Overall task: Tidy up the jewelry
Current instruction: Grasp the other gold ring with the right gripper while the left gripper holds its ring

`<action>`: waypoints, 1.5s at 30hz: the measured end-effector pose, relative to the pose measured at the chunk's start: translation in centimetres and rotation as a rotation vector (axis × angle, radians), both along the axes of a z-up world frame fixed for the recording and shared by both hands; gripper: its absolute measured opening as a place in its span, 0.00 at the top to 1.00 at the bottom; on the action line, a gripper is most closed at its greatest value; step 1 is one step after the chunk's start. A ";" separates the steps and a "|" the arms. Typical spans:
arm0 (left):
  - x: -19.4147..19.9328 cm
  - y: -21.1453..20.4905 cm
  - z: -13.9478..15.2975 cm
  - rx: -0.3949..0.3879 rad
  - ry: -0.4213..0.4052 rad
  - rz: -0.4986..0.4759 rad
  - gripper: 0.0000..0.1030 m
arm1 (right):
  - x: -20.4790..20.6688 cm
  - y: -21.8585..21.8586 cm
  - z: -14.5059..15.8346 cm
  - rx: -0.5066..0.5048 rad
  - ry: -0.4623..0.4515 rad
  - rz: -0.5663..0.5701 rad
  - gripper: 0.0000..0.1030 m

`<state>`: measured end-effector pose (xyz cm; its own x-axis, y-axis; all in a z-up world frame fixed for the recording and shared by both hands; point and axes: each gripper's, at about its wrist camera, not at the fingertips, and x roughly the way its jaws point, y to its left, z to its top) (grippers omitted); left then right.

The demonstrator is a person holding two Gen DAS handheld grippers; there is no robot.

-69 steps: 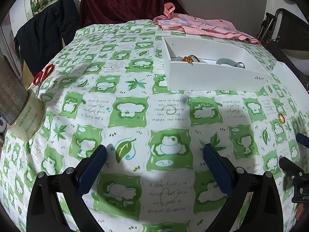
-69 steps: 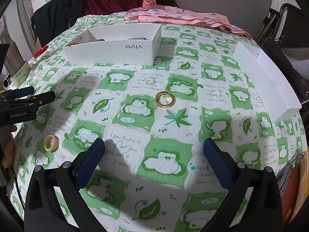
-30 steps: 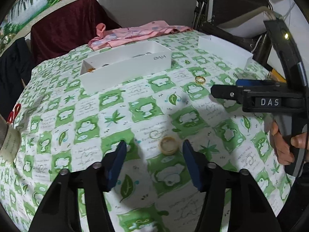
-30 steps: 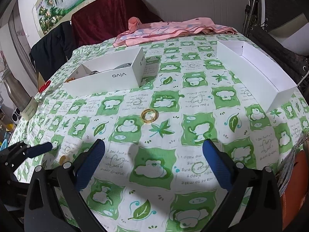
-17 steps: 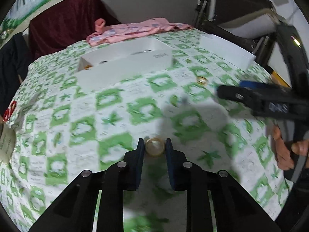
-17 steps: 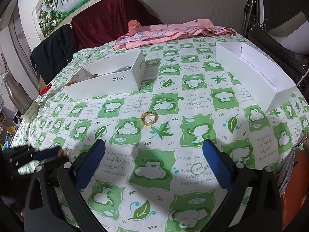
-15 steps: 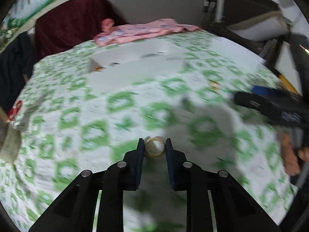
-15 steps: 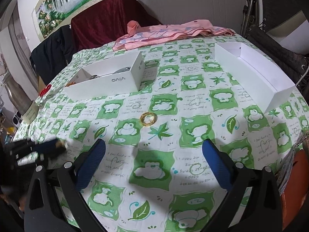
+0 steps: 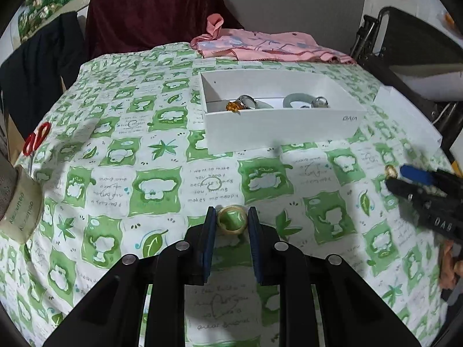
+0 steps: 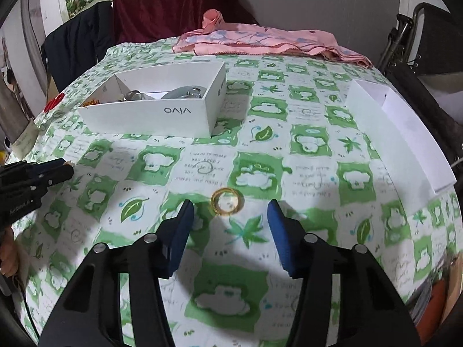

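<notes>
Nearer me than the white vivo box (image 9: 277, 127), my left gripper (image 9: 232, 222) pinches a pale yellow ring (image 9: 231, 220) just above the green-checked cloth (image 9: 162, 185). My right gripper (image 10: 228, 218), its jaws just narrowing but still apart, straddles a gold ring (image 10: 227, 201) lying flat, also on my side of that box.

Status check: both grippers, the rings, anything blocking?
Left gripper shut on pale ring. Right gripper closing around gold ring, not touching. Path to white box clear.
</notes>
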<state>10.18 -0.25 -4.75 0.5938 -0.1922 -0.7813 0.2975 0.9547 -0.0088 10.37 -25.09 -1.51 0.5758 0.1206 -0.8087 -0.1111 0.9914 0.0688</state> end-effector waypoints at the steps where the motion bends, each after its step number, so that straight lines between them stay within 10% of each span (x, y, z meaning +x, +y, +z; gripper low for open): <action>1: -0.1 -0.2 -0.1 0.011 -0.004 -0.002 0.78 | 0.1 0.1 0.0 -0.006 0.000 0.003 0.56; 4: -0.3 -0.4 -0.2 0.032 -0.017 -0.001 0.76 | 0.0 0.1 0.0 0.001 -0.008 0.015 0.80; 26: -0.8 -0.1 -0.2 0.003 -0.009 -0.003 0.63 | -1.6 0.6 0.2 0.054 -0.009 0.057 0.80; 29: -0.8 -0.2 -0.1 0.005 -0.014 -0.011 0.78 | -1.6 0.7 0.1 0.042 -0.010 0.058 0.80; 45: -4.6 -1.7 0.5 -0.031 -0.030 -0.083 0.78 | -4.3 4.2 1.2 0.065 -0.060 0.167 0.80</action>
